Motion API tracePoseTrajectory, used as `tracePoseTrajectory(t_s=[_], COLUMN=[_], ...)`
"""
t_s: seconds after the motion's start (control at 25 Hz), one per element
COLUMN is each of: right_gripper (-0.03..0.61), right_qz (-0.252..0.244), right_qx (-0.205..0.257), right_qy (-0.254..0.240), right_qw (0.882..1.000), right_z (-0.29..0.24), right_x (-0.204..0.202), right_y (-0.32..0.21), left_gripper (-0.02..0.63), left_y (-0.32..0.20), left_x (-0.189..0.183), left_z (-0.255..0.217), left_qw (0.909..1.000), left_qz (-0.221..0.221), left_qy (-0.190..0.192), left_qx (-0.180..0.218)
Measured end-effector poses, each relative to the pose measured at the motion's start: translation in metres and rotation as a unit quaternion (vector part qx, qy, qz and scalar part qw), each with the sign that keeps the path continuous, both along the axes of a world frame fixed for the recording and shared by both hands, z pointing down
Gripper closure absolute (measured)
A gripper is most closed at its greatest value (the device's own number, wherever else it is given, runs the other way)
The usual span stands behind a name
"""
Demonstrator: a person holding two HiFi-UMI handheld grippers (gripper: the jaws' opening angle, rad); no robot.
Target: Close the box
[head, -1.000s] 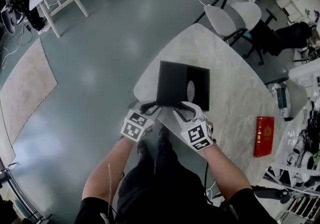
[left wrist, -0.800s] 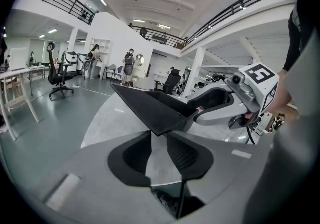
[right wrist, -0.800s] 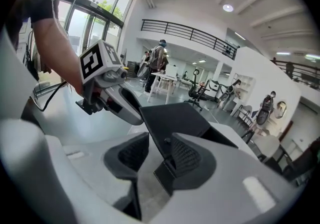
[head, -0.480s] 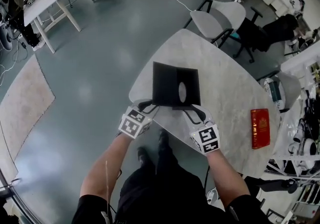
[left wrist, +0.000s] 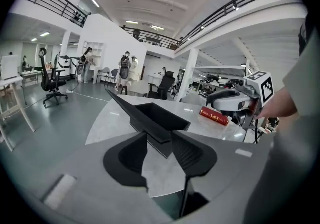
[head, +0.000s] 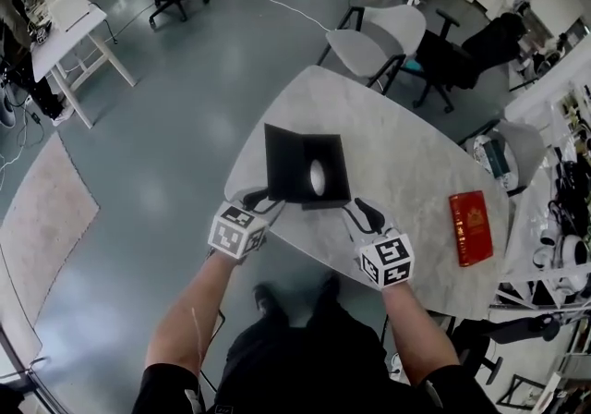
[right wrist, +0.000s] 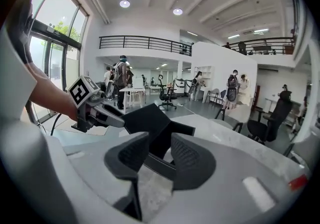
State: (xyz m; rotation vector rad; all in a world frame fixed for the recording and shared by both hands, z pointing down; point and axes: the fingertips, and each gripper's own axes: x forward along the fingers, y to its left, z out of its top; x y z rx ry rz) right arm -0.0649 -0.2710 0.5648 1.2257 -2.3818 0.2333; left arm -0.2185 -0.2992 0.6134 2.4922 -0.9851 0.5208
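Observation:
A black box (head: 300, 163) lies on the marble table (head: 411, 144) near its front edge, with one flap (left wrist: 127, 110) standing up at a slant along its left side. My left gripper (head: 259, 200) is at the box's near left corner. Its jaws are opening, and the box's near edge (left wrist: 160, 135) shows in the gap without the pads pressing on it. My right gripper (head: 356, 211) sits a little off the near right corner. Its jaws are closing slightly, with nothing between them. The box (right wrist: 150, 123) lies just ahead of that right gripper (right wrist: 160, 150).
A red book (head: 470, 227) lies on the table to the right. Two grey chairs (head: 374, 33) stand at the far side. The table's curved front edge runs just under both grippers. Shelves and clutter crowd the right.
The left jaws have spread apart at the box's near corner. The right gripper has drawn back and to the right, away from the box's near edge.

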Motion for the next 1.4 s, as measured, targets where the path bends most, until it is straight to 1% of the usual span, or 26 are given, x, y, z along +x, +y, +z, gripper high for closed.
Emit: tracePoseTrajectory(t_s=[0.12,0.32,0.44,0.56,0.8,1.0,1.2,1.32,1.4], right_gripper=[0.44,0.442,0.443,0.444,0.445,0.445,0.445,0.445,0.445], right_qz=[-0.001,-0.017,-0.03,-0.055,-0.103,-0.137,-0.141,-0.143,-0.144], right_qx=[0.002,0.006,0.007,0.012,0.017,0.028,0.026,0.021,0.02], right_qy=[-0.015,-0.031,-0.044,-0.045,-0.061,-0.06,-0.069,-0.072,-0.073], right_qw=[1.0,0.999,0.999,0.997,0.993,0.988,0.987,0.987,0.987], right_z=[-0.009,-0.019,-0.025,-0.03,-0.037,-0.042,-0.04,-0.037,-0.036], right_x=[0.017,0.047,0.064,0.078,0.105,0.129,0.158,0.168,0.17], right_y=[-0.006,-0.019,-0.027,-0.03,-0.034,-0.037,-0.038,-0.035,-0.033], left_gripper=[0.459,0.479,0.492,0.509,0.535,0.552,0.557,0.555,0.549], left_y=[-0.006,-0.012,-0.015,-0.015,-0.017,-0.018,-0.021,-0.021,-0.02], left_x=[0.01,0.022,0.029,0.039,0.067,0.093,0.116,0.128,0.135], left_z=[-0.01,-0.018,-0.025,-0.033,-0.044,-0.054,-0.053,-0.052,-0.051], left_qw=[0.9996,0.9964,0.9924,0.988,0.9771,0.9697,0.9617,0.9596,0.96], left_qz=[-0.029,-0.085,-0.123,-0.154,-0.207,-0.232,-0.254,-0.261,-0.26], left_qy=[0.008,0.001,-0.005,-0.011,-0.045,-0.067,-0.092,-0.096,-0.096], left_qx=[-0.002,0.0,0.003,0.008,0.023,0.034,0.046,0.042,0.041])
